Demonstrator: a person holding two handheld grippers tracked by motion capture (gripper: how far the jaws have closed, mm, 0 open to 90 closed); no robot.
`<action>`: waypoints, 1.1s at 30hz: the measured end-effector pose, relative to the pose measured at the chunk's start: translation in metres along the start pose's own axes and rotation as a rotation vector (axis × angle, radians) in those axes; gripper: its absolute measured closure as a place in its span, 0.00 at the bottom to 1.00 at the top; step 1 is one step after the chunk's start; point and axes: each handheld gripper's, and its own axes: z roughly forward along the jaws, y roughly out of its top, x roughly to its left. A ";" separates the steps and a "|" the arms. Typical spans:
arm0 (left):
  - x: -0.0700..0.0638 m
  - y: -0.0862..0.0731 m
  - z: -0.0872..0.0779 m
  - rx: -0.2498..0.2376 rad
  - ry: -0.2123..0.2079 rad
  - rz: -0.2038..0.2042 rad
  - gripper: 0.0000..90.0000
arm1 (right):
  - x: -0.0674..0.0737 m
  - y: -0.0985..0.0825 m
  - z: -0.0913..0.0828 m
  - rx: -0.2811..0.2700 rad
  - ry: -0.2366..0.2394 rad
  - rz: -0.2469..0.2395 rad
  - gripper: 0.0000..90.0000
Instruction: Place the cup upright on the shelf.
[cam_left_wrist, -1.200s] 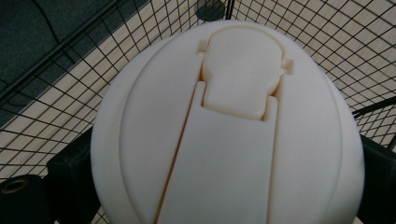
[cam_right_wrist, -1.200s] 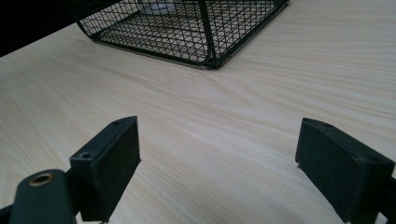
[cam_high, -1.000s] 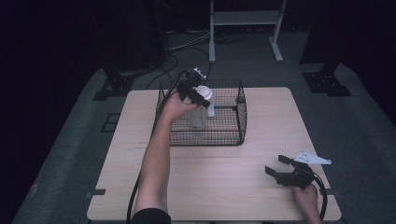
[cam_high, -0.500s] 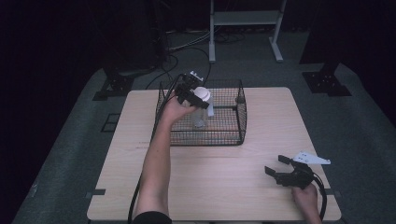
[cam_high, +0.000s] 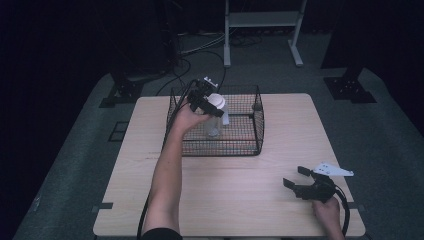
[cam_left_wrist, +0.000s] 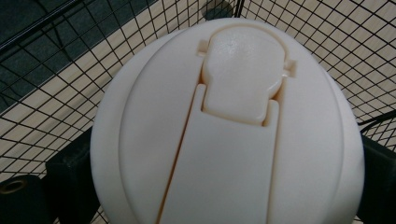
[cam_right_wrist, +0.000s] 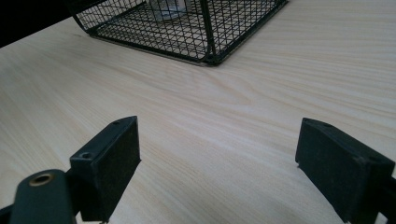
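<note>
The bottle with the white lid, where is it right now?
In the high view the bottle is inside the wire basket at the table's far middle, near the basket's left side, with the left gripper shut on its lid.

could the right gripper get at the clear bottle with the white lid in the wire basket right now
Probably not without some trouble: the right gripper sits open at the table's near right, and the left gripper already clamps the white lid over the black wire basket.

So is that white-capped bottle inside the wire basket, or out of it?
Inside. In the high view the bottle stands upright within the wire basket, and the left tongs grip its white cap.
</note>
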 end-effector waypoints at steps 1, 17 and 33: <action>0.000 0.000 0.000 0.001 -0.001 0.000 0.05 | 0.000 0.000 0.000 0.001 0.000 -0.001 0.14; 0.001 0.001 -0.009 -0.031 0.000 0.001 0.01 | -0.001 0.000 0.000 -0.003 0.004 0.000 0.14; -0.002 0.002 -0.028 -0.074 -0.004 0.012 0.00 | -0.001 0.000 0.000 0.001 0.009 -0.003 0.14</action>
